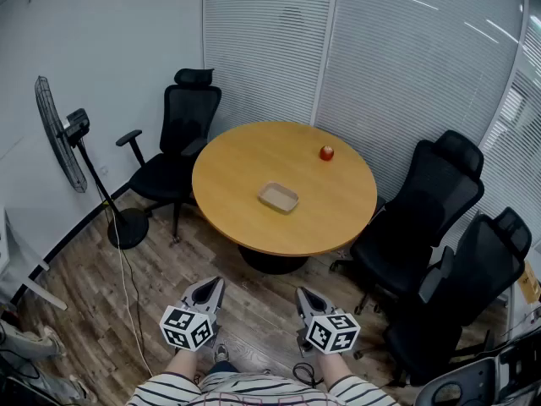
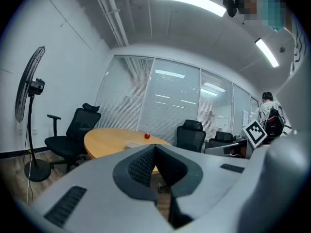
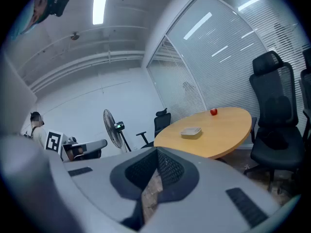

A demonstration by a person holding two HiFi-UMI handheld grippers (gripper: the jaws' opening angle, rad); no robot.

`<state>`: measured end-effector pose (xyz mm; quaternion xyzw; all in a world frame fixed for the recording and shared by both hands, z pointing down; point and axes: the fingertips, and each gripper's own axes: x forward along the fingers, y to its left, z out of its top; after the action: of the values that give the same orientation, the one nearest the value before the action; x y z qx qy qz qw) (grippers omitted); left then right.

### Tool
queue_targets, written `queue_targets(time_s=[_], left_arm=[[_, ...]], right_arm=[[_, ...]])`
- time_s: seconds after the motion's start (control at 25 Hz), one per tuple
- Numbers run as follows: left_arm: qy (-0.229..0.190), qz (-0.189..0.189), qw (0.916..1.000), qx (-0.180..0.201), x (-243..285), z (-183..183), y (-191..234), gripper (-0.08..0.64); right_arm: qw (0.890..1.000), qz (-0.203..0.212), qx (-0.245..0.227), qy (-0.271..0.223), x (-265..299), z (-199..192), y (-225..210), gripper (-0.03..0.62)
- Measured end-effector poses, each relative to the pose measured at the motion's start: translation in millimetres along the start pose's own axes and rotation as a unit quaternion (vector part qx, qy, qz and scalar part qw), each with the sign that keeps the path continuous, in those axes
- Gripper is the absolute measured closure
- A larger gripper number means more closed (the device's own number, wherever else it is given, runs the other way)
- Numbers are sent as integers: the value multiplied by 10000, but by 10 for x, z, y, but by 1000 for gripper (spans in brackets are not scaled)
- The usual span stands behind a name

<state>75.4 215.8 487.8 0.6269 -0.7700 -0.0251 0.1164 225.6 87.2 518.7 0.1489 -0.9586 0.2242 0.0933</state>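
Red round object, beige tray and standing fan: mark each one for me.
red round object (image 1: pixel 326 152), head view, its middle.
beige tray (image 1: pixel 278 197), head view, its bare inner floor.
standing fan (image 1: pixel 54 132), head view, its round grille.

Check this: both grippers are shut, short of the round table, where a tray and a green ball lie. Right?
No: the ball is red, not green, as the head view shows. The left gripper and right gripper are shut, short of the table, where the tray also lies.
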Motion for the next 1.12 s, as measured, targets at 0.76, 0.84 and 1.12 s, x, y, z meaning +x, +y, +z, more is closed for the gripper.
queue_targets(time_s=[0.76, 0.84, 1.12], left_arm=[[512, -555, 9971, -61, 750, -112, 755, 377], [540, -652, 9964, -41, 945, -23, 950, 377], [743, -1083, 9913, 74, 1566, 214, 1570, 377]], right_arm=[[9968, -433, 669, -65, 865, 47, -272, 350], [9957, -573, 728, -88, 1056, 114, -315, 350], [9886, -1078, 1038, -187, 1701, 278, -446, 350]])
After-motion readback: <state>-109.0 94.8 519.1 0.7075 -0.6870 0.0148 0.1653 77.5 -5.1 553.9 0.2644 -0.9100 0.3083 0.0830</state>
